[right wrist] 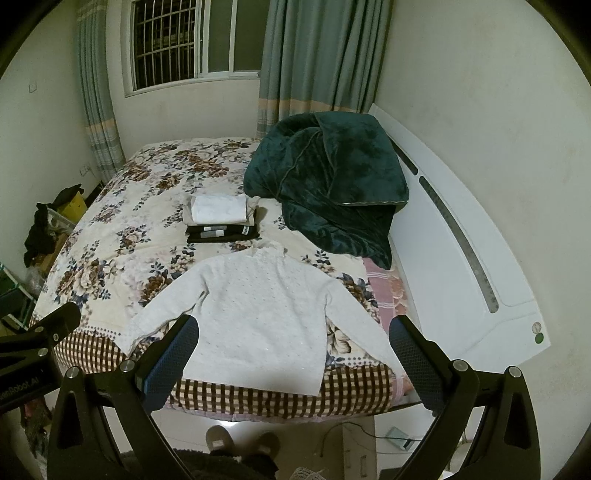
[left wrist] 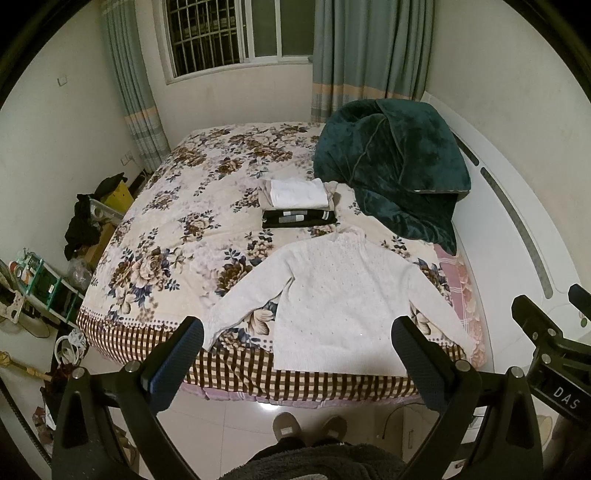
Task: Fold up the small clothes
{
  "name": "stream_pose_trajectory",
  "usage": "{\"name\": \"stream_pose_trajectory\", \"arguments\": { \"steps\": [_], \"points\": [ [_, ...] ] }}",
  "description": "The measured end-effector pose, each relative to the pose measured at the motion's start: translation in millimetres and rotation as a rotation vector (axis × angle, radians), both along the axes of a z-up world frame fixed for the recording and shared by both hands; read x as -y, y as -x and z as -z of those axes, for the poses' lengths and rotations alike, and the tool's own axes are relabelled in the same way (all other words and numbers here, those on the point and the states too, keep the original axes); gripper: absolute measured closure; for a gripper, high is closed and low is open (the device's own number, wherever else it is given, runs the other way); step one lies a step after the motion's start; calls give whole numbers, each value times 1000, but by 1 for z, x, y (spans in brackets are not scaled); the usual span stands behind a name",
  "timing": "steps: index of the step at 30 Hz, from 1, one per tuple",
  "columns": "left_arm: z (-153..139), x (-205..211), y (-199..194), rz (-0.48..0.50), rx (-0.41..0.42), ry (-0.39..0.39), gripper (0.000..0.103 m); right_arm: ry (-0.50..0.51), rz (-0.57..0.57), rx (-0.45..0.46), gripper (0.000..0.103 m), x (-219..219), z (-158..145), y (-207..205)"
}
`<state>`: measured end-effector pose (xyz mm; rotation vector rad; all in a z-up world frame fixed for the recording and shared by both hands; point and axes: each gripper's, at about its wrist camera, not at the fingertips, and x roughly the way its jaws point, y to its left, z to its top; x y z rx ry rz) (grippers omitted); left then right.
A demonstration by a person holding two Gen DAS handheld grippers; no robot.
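Left gripper (left wrist: 295, 341) jaws spread wide, holding nothing, hovering off the near edge of the bed; right gripper (right wrist: 293, 339) same, wide apart, empty, just beside it. Straight ahead of both, a white knitted long-sleeve sweater (left wrist: 334, 295) (right wrist: 258, 314) lies flat on the floral-print bedspread with brown checked border (left wrist: 177, 229) (right wrist: 122, 236), sleeves angled out to either side, hem at the bed edge nearest the tools. Beyond the sweater, a small stack of folded clothes (left wrist: 299, 203) (right wrist: 221, 216): white piece on top, beige under it, black at the bottom. Further ahead and to the right, a bunched dark green plush blanket (left wrist: 395, 166) (right wrist: 328, 177) against the white headboard (left wrist: 517, 236) (right wrist: 461, 229). Far wall has a barred window (left wrist: 221, 33) (right wrist: 177, 40) with grey-green curtains (left wrist: 369, 55) (right wrist: 317, 55) on both sides. Off to the left, clutter on the floor by the wall, including a yellow box (left wrist: 118, 194) (right wrist: 74, 206) with dark clothing draped nearby. Below the tools, glossy white tiled floor (left wrist: 229, 417) (right wrist: 280, 424) and the person's grey slippers (left wrist: 310, 424) (right wrist: 242, 443).
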<state>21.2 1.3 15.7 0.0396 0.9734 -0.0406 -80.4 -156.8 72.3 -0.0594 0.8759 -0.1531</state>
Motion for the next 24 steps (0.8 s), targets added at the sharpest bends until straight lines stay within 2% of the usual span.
{"name": "stream_pose_trajectory", "arguments": {
  "steps": [3, 6, 8, 11, 13, 16, 21, 24],
  "points": [
    [-7, 1, -9, 6, -7, 4, 0, -8, 3, -7, 0, -3, -3, -3],
    [1, 3, -28, 3, 0, -6, 0, -35, 24, -24, 0, 1, 3, -16],
    [14, 5, -45, 5, 5, -13, 0, -69, 75, -67, 0, 15, 21, -31],
    [49, 9, -72, 9, 18, -49, 0, -123, 228, -124, 0, 62, 72, -50],
    [79, 15, -93, 10, 16, -77, 0, -160, 356, -146, 0, 103, 111, -54],
    [143, 38, -140, 15, -64, -111, 0, -220, 554, -199, 0, 172, 180, -58],
    [250, 81, -204, -4, -211, -180, 0, -342, 854, -306, 2, 295, 326, -54],
    [312, 104, -236, -20, -288, -234, 0, -491, 1005, -323, 9, 367, 420, -42]
  ]
}}
